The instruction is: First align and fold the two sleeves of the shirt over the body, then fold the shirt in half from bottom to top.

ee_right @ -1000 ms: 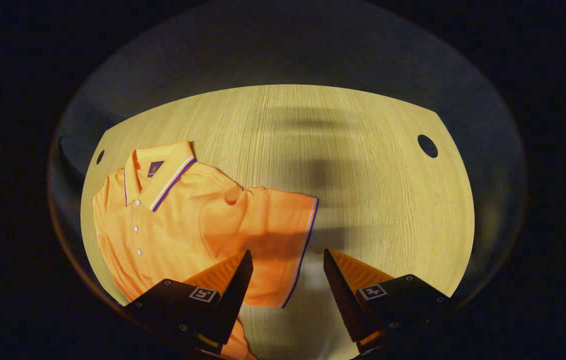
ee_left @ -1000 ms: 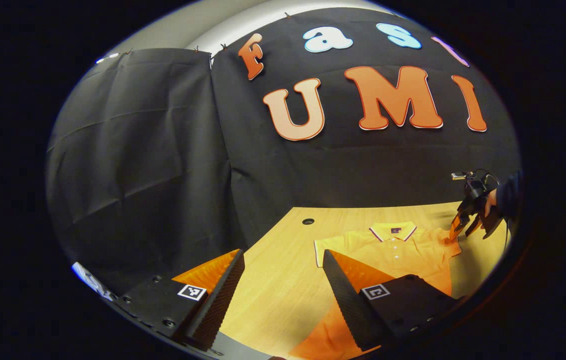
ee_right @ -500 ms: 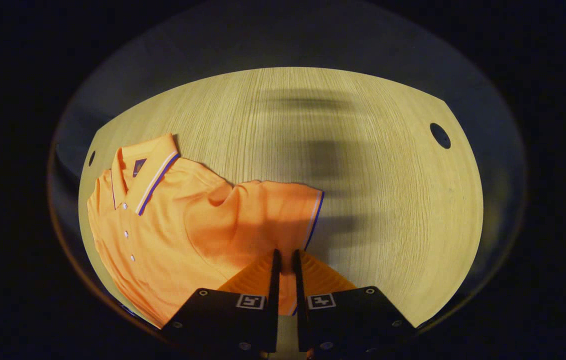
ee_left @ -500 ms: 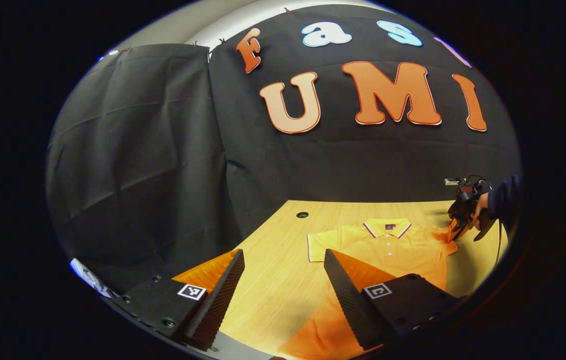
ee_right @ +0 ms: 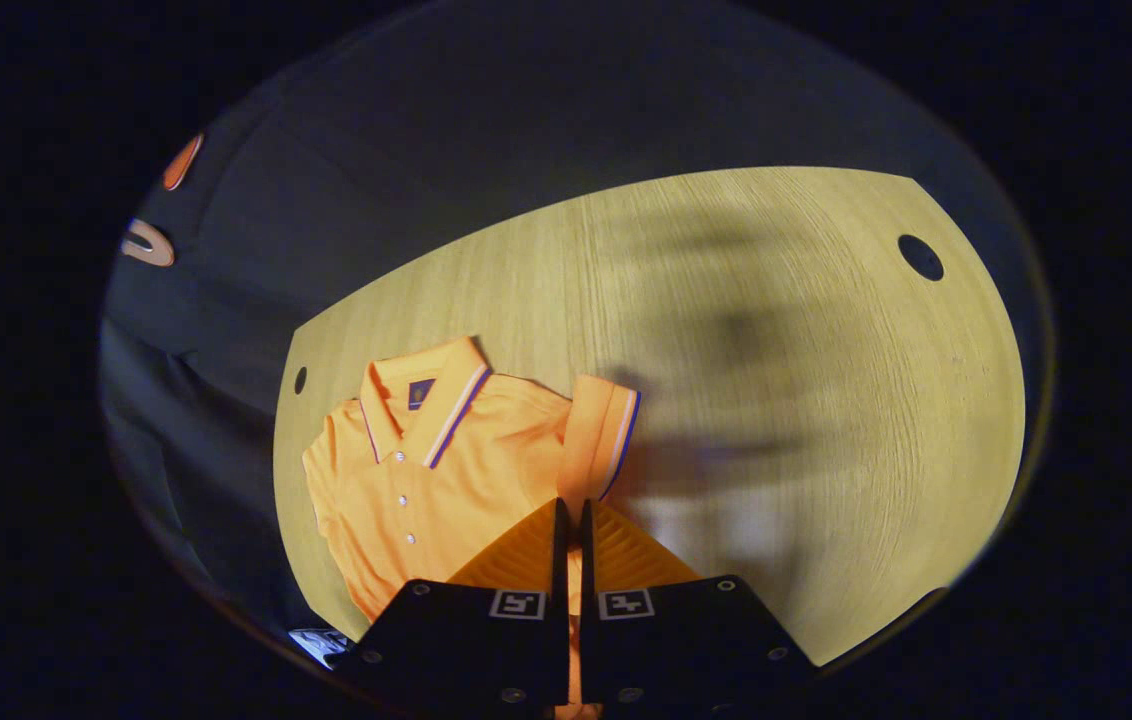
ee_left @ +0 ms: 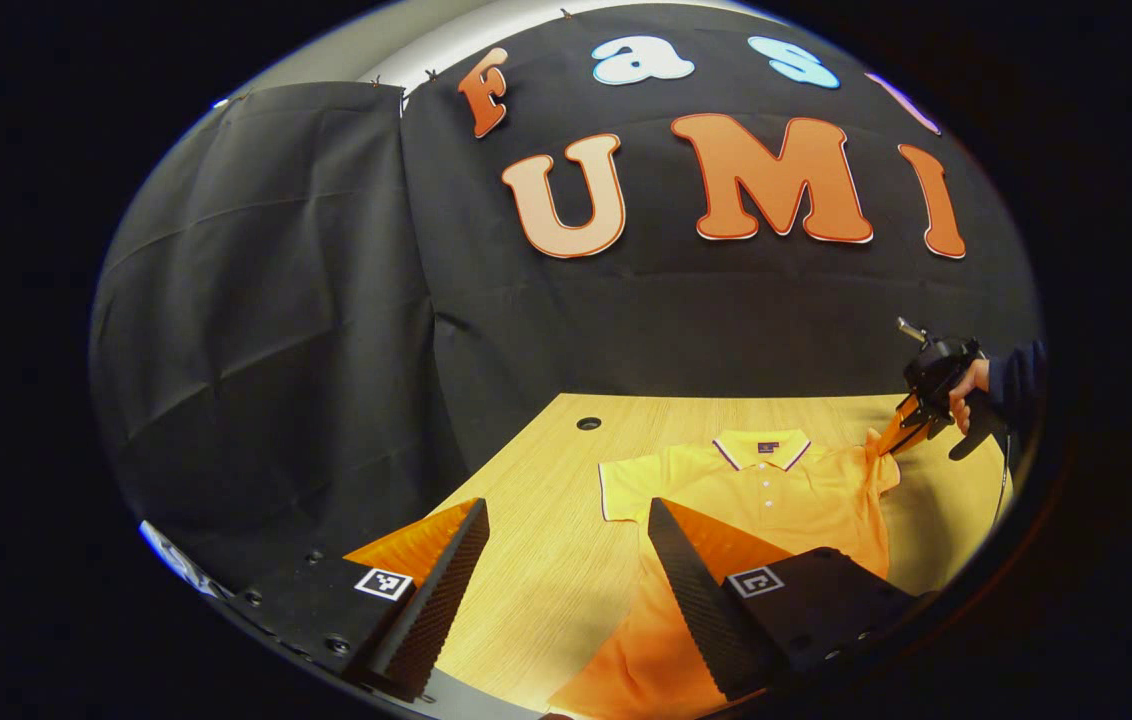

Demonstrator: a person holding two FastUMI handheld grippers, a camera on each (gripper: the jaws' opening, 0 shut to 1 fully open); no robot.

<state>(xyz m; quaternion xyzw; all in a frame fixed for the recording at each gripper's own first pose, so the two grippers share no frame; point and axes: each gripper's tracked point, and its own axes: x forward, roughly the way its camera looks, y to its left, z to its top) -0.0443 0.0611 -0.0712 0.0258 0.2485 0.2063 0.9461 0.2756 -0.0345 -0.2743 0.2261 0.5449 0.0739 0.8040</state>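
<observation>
An orange polo shirt [ee_left: 776, 495] [ee_right: 436, 480] with a striped collar lies face up on the wooden table [ee_left: 546, 570]. In the right gripper view my right gripper [ee_right: 569, 512] is shut on the shirt's sleeve [ee_right: 598, 440], which hangs lifted off the table. The left gripper view shows that same gripper [ee_left: 894, 437] far off at the right, held by a hand [ee_left: 966, 385], pulling the sleeve up. My left gripper [ee_left: 566, 515] stands open above the table, near the shirt's lower part, with nothing between its fingers. The other sleeve [ee_left: 626, 485] lies flat.
The table [ee_right: 776, 400] has a round cable hole at each far corner [ee_left: 588, 423] [ee_right: 920, 257]. Black cloth wall [ee_left: 326, 300] stands right behind the table. Bare wood stretches to the right of the shirt in the right gripper view.
My right gripper shut on the sleeve's edge and then lifted it off the table. The left gripper stayed open and drifted a little.
</observation>
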